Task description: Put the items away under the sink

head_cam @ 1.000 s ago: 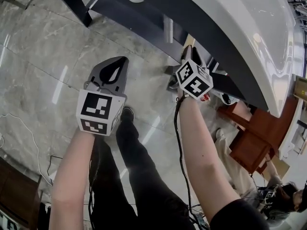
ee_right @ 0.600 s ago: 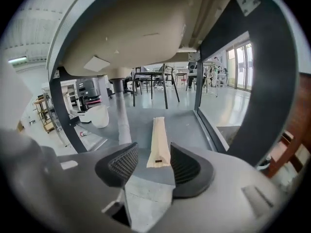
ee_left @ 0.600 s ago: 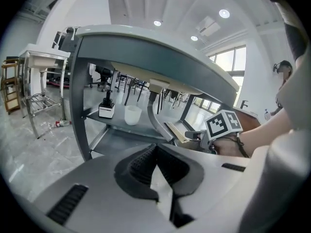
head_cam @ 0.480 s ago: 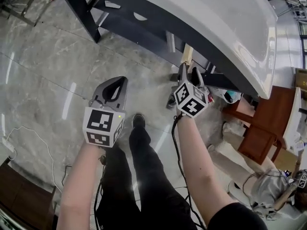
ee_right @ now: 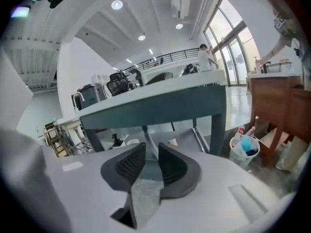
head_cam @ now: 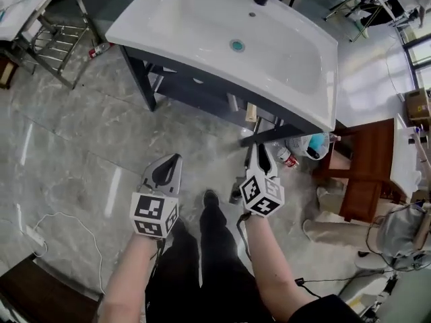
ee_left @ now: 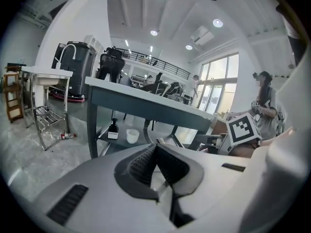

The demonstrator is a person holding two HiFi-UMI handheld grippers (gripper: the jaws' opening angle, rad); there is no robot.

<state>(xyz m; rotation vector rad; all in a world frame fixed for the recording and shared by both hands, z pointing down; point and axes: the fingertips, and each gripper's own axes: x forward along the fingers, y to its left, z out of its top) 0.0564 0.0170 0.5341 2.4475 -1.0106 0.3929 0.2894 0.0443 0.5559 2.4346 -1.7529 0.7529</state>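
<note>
Sink point(head_cam: 202, 19) hides bottle point(ee_left: 112, 129) (cup point(ee_left: 132, 136) too, probably) overhead; left gripper view shows both.

Floor: grey marble floor point(head_cam: 74, 140) | On it: dark-legged sink stand point(head_cam: 143, 79), white basket point(head_cam: 306, 145) of bottles, fallen bottle point(head_cam: 99, 49), white cable point(head_cam: 64, 215) | Lower shelf point(ee_left: 117, 142): dark bottle point(ee_left: 112, 129), white cup point(ee_left: 132, 136)

- No word, brand name or number can be read in anything you face.
- Left marker cube point(head_cam: 154, 215): black-and-white square patterns only, no letters.
- Right marker cube point(head_cam: 262, 195): same kind of pattern, no letters.
- Dark bottle point(ee_left: 112, 129) under the sink point(head_cam: 182, 25): pale label, print too small to read.
- Red-and-white bottle point(head_cam: 287, 157) to the sink's right: print too small to read.
</note>
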